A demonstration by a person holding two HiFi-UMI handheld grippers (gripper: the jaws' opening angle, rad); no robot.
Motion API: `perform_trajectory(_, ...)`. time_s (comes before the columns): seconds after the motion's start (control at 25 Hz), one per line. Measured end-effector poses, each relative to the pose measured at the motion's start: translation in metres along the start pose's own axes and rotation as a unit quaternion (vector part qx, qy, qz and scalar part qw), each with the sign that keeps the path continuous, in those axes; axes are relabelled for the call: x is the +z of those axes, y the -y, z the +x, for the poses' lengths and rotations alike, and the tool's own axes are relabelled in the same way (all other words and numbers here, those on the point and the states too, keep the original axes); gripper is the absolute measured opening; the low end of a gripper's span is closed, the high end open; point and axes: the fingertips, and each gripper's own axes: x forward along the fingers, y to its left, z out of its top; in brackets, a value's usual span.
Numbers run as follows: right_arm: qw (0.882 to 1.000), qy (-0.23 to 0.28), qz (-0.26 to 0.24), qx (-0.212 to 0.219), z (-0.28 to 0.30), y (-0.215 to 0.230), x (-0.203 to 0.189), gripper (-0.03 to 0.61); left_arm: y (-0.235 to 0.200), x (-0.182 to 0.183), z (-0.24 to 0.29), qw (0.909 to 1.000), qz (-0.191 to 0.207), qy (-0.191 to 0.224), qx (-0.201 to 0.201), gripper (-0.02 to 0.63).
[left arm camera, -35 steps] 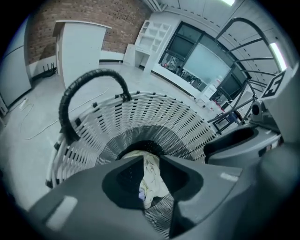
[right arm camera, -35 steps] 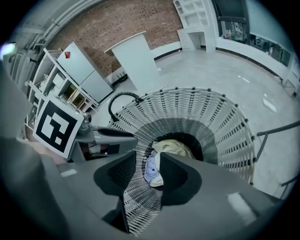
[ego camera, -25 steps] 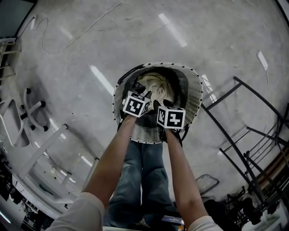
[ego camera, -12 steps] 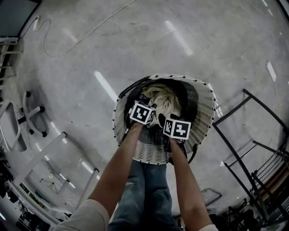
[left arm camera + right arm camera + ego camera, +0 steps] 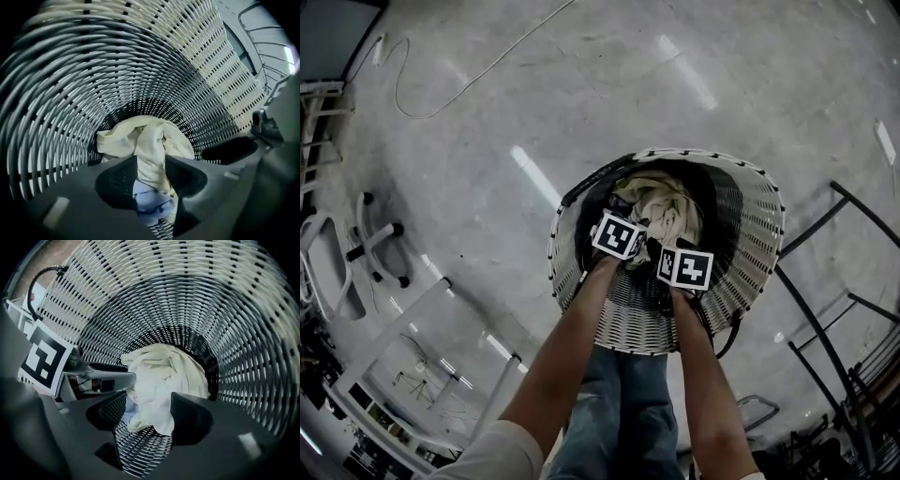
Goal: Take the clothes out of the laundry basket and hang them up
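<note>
A shallow bite could be catching only a loose fold of the cream garment (image 5: 164, 371), bunched at the bottom of the laundry basket (image 5: 750, 234), and letting it slip on the lift. The right gripper (image 5: 149, 416), its jaws having just been opening wide, and the left gripper (image 5: 151, 173), also released, are both straddling the cloth without clamping it.

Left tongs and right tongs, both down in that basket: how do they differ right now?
On the left tongs the jaws stand closer together, and the cream cloth fills their gap; whether they pinch it is unclear. On the right tongs the jaws stand wider, having just been opening, and only the cloth's lower edge lies between them, unpinched. Both point down into the basket at the same cloth.
</note>
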Motion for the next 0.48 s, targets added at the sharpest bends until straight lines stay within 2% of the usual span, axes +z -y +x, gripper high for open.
perform_trajectory(0.28, 1.000, -0.015, -0.010, -0.016, 0.018, 0.015, -0.004, 0.324, -0.009, 0.002, 0.009, 1.0000, -0.002, 0.008, 0.003, 0.182)
perform_trajectory(0.48, 0.999, -0.029, -0.026, -0.003, 0.031, 0.010, -0.010, 0.376, -0.011, 0.000, 0.011, 0.9997, -0.020, 0.014, 0.005, 0.177)
